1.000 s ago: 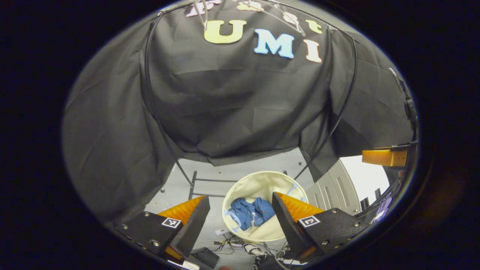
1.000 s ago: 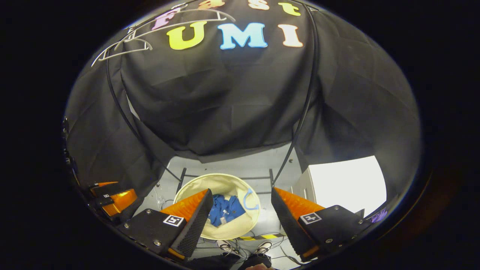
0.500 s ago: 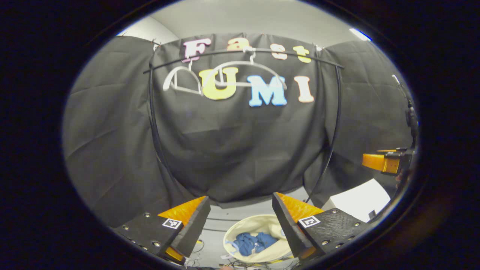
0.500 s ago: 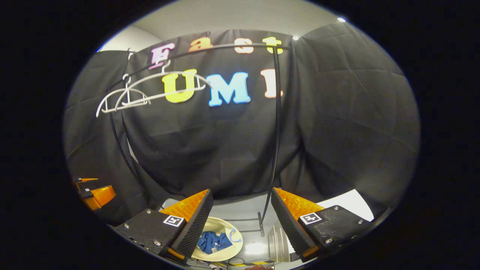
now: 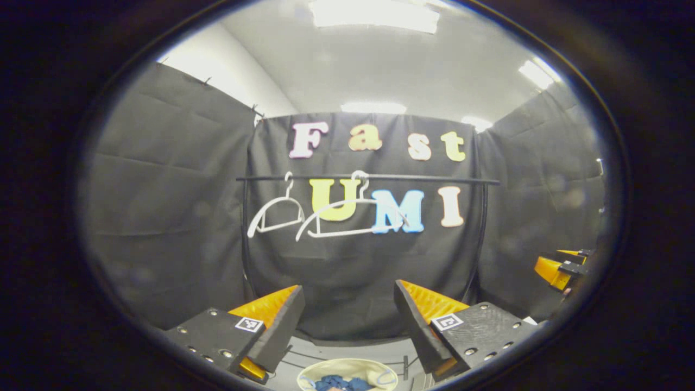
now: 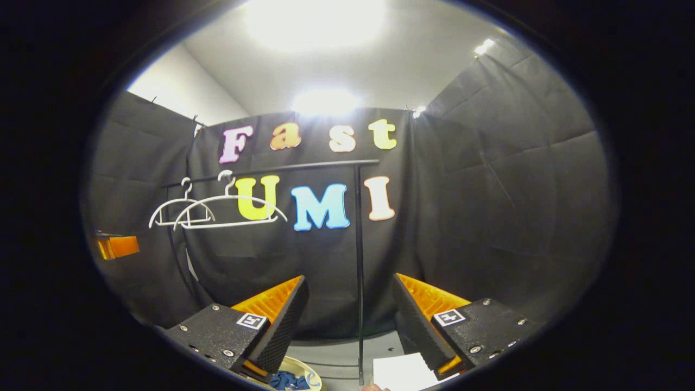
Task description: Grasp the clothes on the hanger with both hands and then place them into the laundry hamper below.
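Tilting up from the hamper (image 5: 347,372) toward the rail (image 5: 369,177): left gripper (image 5: 347,320) and right gripper (image 6: 347,315) both spread wide, holding nothing. Blue clothes (image 5: 334,383) now at 6 o'clock, inside hamper; hangers (image 5: 347,217) bare at 12. Task apparently done.

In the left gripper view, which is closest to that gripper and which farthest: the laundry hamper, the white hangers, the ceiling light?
1. Laundry hamper, just below, between the left gripper's open fingers, blue clothes inside.
2. White hangers, bare, on the rail ahead.
3. Ceiling light, high overhead.
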Motion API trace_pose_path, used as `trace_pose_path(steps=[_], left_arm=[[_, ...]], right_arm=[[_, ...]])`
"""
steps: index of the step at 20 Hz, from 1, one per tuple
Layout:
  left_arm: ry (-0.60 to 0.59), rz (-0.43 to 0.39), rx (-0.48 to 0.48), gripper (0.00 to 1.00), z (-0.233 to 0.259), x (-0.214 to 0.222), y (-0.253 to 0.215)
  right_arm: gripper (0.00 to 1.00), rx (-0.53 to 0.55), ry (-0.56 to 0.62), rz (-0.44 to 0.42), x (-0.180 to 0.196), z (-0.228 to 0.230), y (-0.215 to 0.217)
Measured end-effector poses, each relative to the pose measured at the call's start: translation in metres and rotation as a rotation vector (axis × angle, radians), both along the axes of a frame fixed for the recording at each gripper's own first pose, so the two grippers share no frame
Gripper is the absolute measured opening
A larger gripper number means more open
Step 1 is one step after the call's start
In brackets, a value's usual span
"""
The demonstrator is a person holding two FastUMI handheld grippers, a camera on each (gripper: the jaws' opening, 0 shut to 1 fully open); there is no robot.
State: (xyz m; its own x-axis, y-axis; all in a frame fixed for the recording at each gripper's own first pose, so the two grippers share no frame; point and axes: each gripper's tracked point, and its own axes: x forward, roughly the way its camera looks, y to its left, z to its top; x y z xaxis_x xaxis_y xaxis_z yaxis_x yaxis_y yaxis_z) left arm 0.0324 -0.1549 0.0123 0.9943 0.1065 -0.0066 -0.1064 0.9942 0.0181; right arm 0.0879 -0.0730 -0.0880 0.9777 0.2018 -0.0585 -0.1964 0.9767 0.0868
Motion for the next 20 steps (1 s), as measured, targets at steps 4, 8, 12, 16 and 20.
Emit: trace_pose_path(steps=[4,8,12,16,20], left_arm=[[-0.087,0.051,-0.039,0.96,0.043,-0.037,-0.007],[-0.125,0.026,-0.038,0.96,0.055,-0.055,-0.01],[-0.18,0.041,-0.037,0.96,0.06,-0.067,0.002],[-0.15,0.022,-0.051,0.96,0.042,-0.064,0.02],[-0.147,-0.016,-0.062,0.96,0.034,-0.06,0.035]], right_arm=[[0.92,0.036,-0.052,-0.01,-0.007,0.023,-0.02],[0.92,0.015,-0.084,-0.057,-0.021,0.023,-0.037],[0.92,0.026,-0.073,-0.091,-0.028,0.019,-0.036],[0.95,0.024,-0.116,-0.111,-0.034,0.029,-0.026],[0.91,0.024,-0.121,-0.112,-0.044,0.031,-0.001]])
